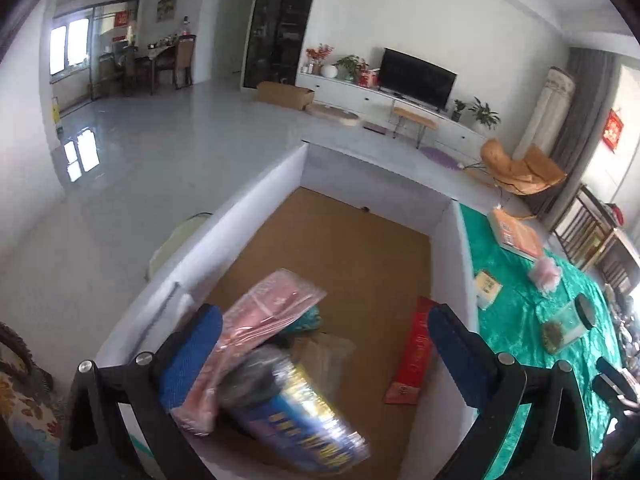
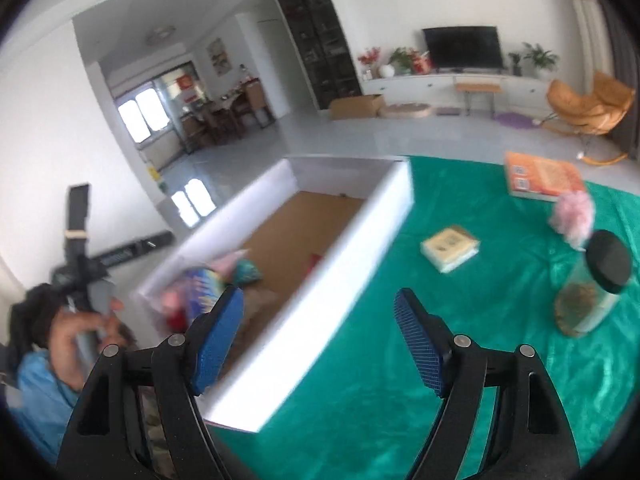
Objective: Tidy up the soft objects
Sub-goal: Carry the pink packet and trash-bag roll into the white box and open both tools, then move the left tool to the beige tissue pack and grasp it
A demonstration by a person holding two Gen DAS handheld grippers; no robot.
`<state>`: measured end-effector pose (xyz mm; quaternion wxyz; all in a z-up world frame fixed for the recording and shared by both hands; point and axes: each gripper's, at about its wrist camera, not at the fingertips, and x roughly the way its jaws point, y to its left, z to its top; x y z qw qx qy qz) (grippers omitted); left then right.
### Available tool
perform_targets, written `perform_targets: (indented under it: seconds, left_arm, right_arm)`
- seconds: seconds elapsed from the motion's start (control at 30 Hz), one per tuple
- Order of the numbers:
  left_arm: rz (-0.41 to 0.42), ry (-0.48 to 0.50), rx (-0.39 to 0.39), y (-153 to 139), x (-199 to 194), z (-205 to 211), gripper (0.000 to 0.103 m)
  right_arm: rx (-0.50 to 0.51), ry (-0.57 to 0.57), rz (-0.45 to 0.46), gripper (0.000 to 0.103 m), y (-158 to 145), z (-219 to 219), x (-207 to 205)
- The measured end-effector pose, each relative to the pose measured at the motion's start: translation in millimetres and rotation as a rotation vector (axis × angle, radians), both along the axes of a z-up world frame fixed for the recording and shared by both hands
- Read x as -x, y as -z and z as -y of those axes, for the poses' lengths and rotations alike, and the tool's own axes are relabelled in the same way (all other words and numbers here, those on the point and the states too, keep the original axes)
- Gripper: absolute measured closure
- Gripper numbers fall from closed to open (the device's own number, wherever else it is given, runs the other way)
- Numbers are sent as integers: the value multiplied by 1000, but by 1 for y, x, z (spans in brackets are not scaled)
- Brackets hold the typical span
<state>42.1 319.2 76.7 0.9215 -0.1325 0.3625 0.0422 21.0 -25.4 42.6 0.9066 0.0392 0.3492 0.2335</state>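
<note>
Both hand-held grippers spread wide, holding nothing, at the white box.

Left hand-held gripper (image 1: 324,336) over the box (image 1: 256,200), jaws apart; beneath it, on the brown floor of the box, lie a pink packet (image 1: 256,320), a blue bag (image 1: 304,420) and a red pack (image 1: 412,356). Right hand-held gripper (image 2: 320,328) jaws apart above the box's near wall. On the green cloth (image 2: 400,360): pink puff (image 2: 572,216), jar (image 2: 592,292), orange book (image 2: 540,176), small book (image 2: 450,248).

One white box (image 2: 344,256), one orange book (image 2: 540,178), one jar (image 2: 588,292), one pink pompom (image 2: 574,216)
</note>
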Motion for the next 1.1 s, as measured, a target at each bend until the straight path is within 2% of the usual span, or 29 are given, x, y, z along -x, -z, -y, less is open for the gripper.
perform_targets:
  seconds: [0.1,0.2,0.27,0.33,0.4,0.5,0.6,0.77,0.87,0.9,0.93,1.03,1.1]
  left_arm:
    - [-7,159,26,-4,-19,65,1]
    - [-27,388,-3,-5,-38,143,1]
    - [-58,525,-61,-4,-53,197,1]
    - [-84,642,-138,2,-74,249,1]
    - [-129,691,-218,17,-99,292,1]
    - [-231,689,-245,48,-151,323,1]
    - [-315,620,-269,88,-196,322,1]
    - [-368,505,-319,139,-244,316,1]
    - [-379,467,-296,158,-257,309,2]
    - [-368,462,-276,159,-257,304,11]
    - [-338,457,-239,158,-257,300,34]
    - [-299,408,-217,151,-248,293,36]
    - [-295,386,-187,146,-223,289,36]
  right_arm:
    - [133,200,-33,23,51,64,11]
    - [216,373,-85,23,98,123,20]
    - [200,471,-129,23,123,156,30]
    - [103,552,-190,23,127,180,29]
    - [41,588,-147,23,119,191,31]
    - [14,582,-196,23,126,194,20]
    - [-6,583,-250,23,136,201,13]
    - [-53,596,-247,23,137,203,39]
    - [-81,600,-260,23,140,207,41]
    - [-86,602,-259,23,140,207,43]
    - [-89,603,-258,23,140,207,43]
    - [-84,602,-255,21,140,204,42]
    - [-75,603,-254,21,140,204,41]
